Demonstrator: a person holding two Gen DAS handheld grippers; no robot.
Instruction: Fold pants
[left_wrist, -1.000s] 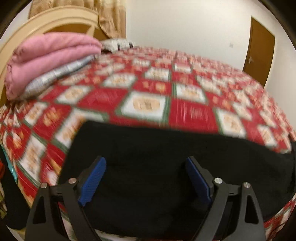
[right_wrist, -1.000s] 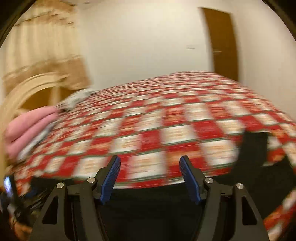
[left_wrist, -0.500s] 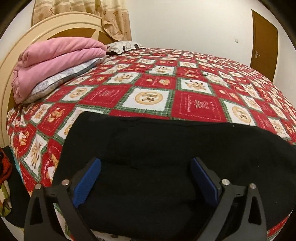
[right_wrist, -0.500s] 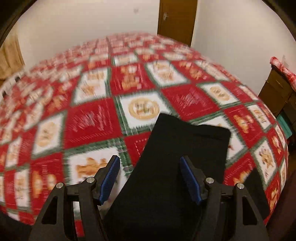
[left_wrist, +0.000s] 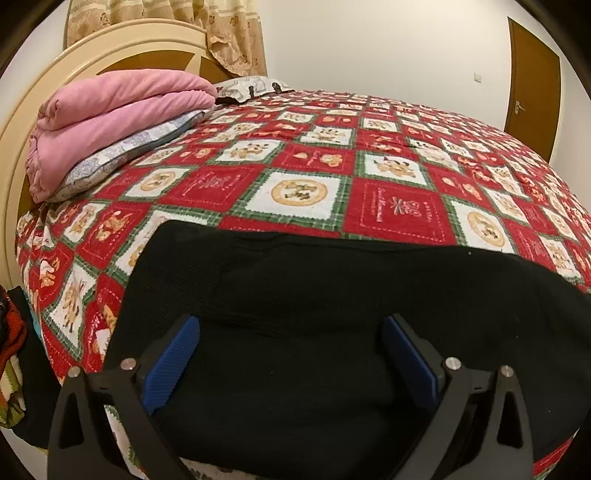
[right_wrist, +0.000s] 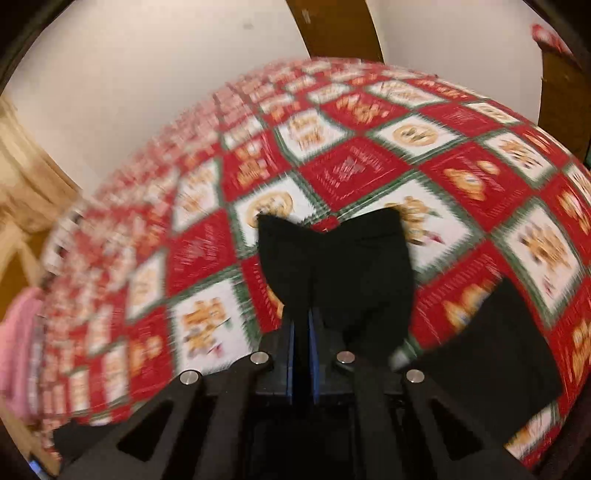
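Observation:
Black pants (left_wrist: 325, 295) lie flat across the near edge of the bed on a red, white and green patterned quilt (left_wrist: 303, 177). My left gripper (left_wrist: 291, 354) is open just above the wide part of the pants, with its blue pads spread apart and empty. In the right wrist view my right gripper (right_wrist: 303, 332) is shut on a leg end of the pants (right_wrist: 354, 266), and the cloth stands up bunched from between the pads. More black cloth (right_wrist: 487, 350) lies to its right. This view is blurred.
A folded pink blanket (left_wrist: 110, 114) rests on a grey patterned pillow (left_wrist: 129, 155) at the cream headboard (left_wrist: 22, 122) on the far left. A brown door (left_wrist: 532, 81) stands at the far right. Clothes (left_wrist: 11, 350) hang off the bed's left side.
My right gripper has swung right and down onto the pants leg and closed on its end, lifting it. My left gripper stayed open and settled a little lower over the pants.

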